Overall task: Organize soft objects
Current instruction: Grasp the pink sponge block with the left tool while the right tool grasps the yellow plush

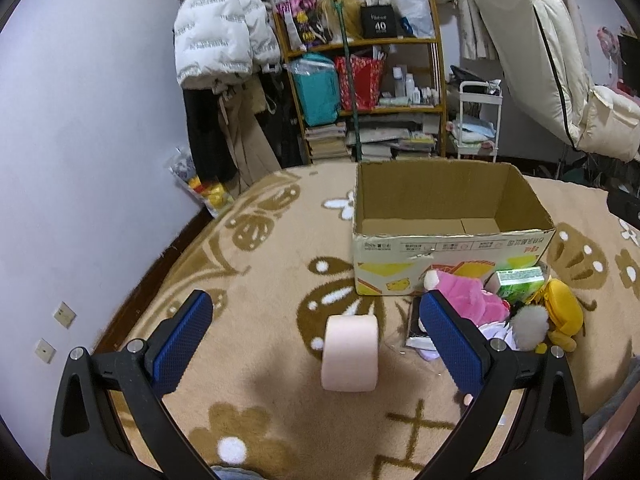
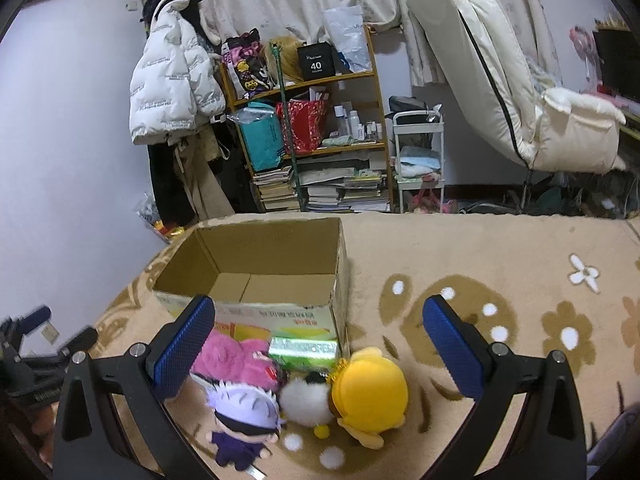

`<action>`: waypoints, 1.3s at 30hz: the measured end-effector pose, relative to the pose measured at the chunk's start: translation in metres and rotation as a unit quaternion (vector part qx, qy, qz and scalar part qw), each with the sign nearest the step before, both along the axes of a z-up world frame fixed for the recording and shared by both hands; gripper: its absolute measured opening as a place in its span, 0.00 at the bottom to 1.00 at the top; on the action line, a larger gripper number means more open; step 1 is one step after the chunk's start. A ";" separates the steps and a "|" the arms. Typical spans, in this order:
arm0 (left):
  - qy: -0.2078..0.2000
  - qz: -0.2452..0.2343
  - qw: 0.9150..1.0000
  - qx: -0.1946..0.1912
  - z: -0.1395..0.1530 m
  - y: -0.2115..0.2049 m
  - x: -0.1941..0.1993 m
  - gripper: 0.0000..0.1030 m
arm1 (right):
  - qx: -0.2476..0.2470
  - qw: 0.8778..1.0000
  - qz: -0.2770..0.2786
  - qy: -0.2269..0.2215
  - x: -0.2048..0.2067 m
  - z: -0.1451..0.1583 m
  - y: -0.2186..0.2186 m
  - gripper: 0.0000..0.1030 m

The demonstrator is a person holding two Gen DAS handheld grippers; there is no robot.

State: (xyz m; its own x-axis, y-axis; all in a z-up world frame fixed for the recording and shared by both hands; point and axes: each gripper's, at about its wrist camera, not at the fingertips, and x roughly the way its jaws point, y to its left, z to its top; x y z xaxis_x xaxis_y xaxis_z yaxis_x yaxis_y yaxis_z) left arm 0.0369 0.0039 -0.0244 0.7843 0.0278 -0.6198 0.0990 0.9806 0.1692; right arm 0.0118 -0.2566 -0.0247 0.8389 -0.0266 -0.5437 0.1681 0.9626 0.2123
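Both grippers are spread wide, holding nothing. The left gripper hovers over a pink toilet-paper roll lying on the flowery blanket. The right gripper hangs above the toys piled against the open cardboard box: pink plush, white-haired doll, yellow plush, and a green pack, maybe tissues.
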 end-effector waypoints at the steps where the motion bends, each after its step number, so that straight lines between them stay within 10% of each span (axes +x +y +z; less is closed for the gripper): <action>1: 0.005 -0.001 1.000 -0.004 -0.002 0.000 0.003 0.99 | 0.003 1.000 -0.003 0.005 0.005 -0.002 -0.002 1.00; 30: 0.155 0.027 0.987 0.003 -0.078 -0.011 0.081 0.99 | 0.130 0.964 -0.027 0.233 0.069 -0.106 -0.044 0.99; 39: 0.201 0.032 0.979 0.017 -0.102 -0.012 0.082 0.99 | 0.166 0.943 -0.033 0.288 0.071 -0.137 -0.053 0.85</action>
